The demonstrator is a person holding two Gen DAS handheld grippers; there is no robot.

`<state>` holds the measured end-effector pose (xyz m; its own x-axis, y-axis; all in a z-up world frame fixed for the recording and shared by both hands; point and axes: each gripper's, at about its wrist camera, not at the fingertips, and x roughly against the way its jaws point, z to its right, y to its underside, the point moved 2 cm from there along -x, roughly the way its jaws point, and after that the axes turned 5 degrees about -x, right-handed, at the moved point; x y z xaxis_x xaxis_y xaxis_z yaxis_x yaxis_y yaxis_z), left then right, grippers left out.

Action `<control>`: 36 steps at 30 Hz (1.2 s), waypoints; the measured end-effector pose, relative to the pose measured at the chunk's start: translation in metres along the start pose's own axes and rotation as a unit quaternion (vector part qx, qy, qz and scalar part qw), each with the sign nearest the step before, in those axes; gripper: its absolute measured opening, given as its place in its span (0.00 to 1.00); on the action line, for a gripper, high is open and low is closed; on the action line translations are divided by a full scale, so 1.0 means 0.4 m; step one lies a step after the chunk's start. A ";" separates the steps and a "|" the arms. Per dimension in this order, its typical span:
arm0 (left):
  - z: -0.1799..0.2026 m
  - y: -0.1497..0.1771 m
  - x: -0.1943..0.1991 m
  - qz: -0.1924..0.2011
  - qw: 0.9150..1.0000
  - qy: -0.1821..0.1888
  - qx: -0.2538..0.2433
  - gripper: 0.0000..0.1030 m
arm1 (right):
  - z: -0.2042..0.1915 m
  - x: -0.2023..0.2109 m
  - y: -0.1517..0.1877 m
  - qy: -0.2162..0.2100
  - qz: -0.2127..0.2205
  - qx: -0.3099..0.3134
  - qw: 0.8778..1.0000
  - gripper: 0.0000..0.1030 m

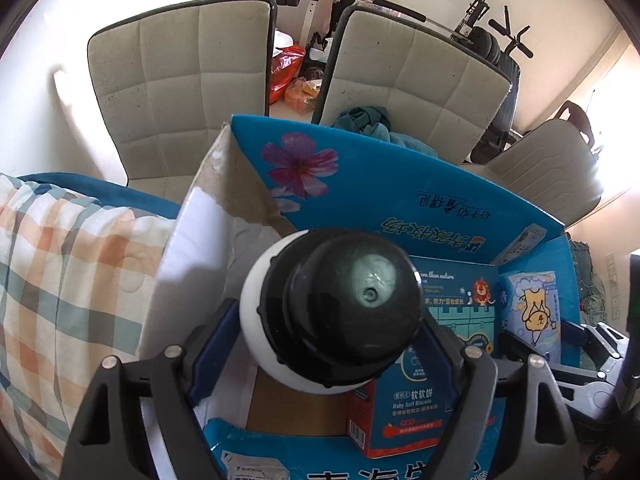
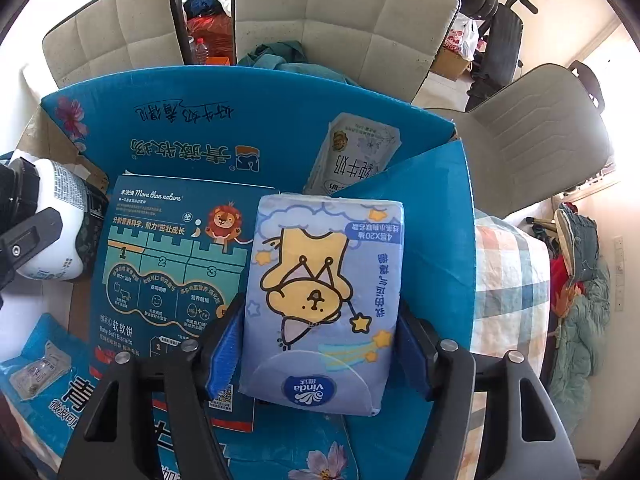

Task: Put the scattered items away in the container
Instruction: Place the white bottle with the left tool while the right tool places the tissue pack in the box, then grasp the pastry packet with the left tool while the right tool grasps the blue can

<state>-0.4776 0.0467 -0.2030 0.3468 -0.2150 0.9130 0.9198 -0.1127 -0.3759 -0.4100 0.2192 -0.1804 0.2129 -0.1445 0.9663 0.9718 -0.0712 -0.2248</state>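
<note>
A: Tissue pack [image 2: 320, 304], what did the label read?

B: "Vinda" in a blue oval at the near end, and "4层X20抽" on a blue band at the far end. Print was upside down to me; a yellow cartoon bear with a crown and stars, pale blue wrapper. I held it in my right gripper [image 2: 320, 356], fingers [image 2: 224, 344] pressed against both long sides.

A: Orientation?

B: Long axis ran away from me along the fingers, Vinda end nearest. It hung over the open blue cardboard box [image 2: 248, 96], just beside the teal biscuit carton [image 2: 160, 264] inside it.

A: Carton text?

B: "More than nature", "Baby Soft Biscuits", "软软饼", a lion, steps 1, 2, 3. A milk pouch [image 2: 356, 152] printed "纯牛奶" leaned in the far corner.

A: Left side?

B: My left gripper [image 1: 332, 344] was closed around a white bottle [image 1: 256, 304] with a black cap [image 1: 348, 300], cap end pointing at the camera, body pointing down into the box. Small label print on the bottle was unreadable.

A: Surroundings?

B: Checked quilt [image 1: 60, 280] beside the box; padded chairs [image 1: 180, 80] beyond it.
</note>
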 end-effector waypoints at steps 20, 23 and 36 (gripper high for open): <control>-0.074 0.249 0.334 0.056 0.998 0.004 0.014 0.96 | 0.191 0.302 0.267 -0.140 0.124 -0.111 0.976 0.75; -0.094 0.348 0.310 0.023 0.999 -0.006 0.024 0.96 | 0.216 0.301 0.367 -0.141 0.115 -0.117 0.976 0.75; -0.183 0.507 0.094 -0.087 0.989 -0.014 0.114 1.00 | 0.299 0.123 0.609 -0.156 -0.002 -0.212 0.965 0.75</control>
<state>-0.2916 -0.0554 -0.2566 0.1806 -0.1847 0.9661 0.9826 0.0775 -0.1689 -0.1505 0.3130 -0.1728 0.2944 0.1552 0.9430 0.8573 -0.4789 -0.1888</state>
